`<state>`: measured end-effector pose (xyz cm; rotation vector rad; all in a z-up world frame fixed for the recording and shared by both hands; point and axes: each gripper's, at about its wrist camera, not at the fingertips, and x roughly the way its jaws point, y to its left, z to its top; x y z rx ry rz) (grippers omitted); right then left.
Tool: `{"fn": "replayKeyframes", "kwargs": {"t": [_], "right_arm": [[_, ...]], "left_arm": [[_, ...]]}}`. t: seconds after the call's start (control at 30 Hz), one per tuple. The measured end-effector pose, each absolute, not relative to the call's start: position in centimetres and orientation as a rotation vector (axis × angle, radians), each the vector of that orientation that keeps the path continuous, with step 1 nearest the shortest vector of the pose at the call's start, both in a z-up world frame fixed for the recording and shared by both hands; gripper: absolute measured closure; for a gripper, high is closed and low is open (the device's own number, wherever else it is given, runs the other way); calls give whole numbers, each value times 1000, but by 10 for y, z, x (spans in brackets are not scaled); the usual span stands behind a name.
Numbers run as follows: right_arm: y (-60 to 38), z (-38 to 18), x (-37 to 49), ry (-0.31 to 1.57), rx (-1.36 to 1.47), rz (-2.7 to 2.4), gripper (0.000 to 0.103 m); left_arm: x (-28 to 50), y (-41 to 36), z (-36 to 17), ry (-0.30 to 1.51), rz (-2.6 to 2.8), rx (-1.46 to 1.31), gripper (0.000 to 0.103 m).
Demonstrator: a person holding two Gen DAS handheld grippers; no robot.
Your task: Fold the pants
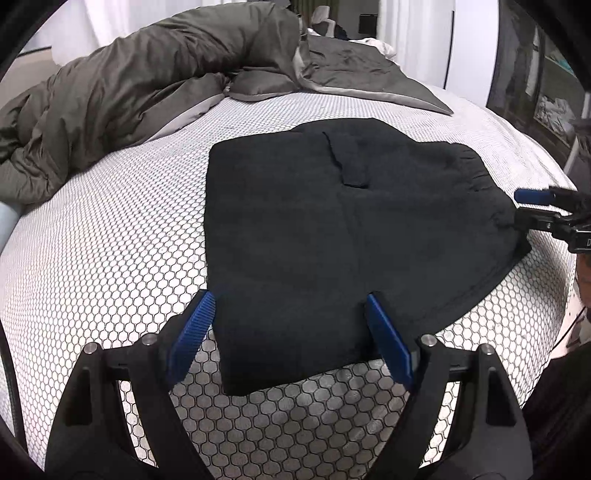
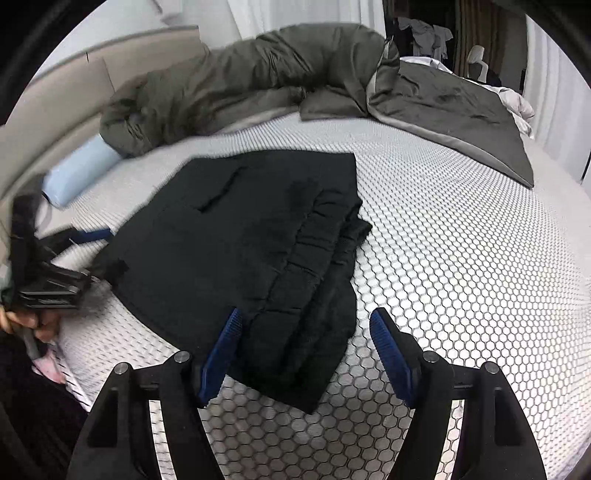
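A bedroom in a home: a wide bed (image 2: 461,240) with a white honeycomb-patterned cover fills both views. On the bed's far side lies a rumpled grey-green duvet (image 1: 140,81) (pushed into a heap), a pillow (image 1: 262,83) beside it. Behind the bed hang white curtains (image 1: 413,33); a padded headboard (image 2: 74,85) curves along its end.

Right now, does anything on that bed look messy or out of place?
The black pants lie folded but unevenly: in the right wrist view their stacked layers fan out stepwise at one edge instead of lining up. Behind them the grey duvet is heaped in a bundle. Nothing looks spilled or damaged.
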<state>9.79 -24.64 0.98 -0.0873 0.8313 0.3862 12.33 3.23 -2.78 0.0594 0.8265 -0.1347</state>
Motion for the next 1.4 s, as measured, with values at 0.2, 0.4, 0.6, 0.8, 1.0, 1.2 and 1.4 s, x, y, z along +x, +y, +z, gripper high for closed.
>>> {"fn": "replayKeyframes", "kwargs": {"t": [0.2,0.4,0.6,0.8,1.0,1.2,1.4], "right_arm": [[-261,-7,103,926,-58,347,30],[-265,30,71,736,-76,357,17],[-265,38,40,614,-20,340,1],[-253,44,14,497,-19,368,0],[-243,44,-1,437,-24,415,0],[-231,41,-2,448,-64,414,0],[-226,44,-6,430,-60,429,0]], "left_arm": [[124,39,-25,830,-105,46,22],[95,40,5,692,-118,22,18],[59,38,22,556,-67,-25,1],[40,39,20,506,-27,-93,1],[41,34,19,495,-45,-79,1],[42,32,14,501,-91,-40,0],[42,30,10,506,-100,-13,0]]}}
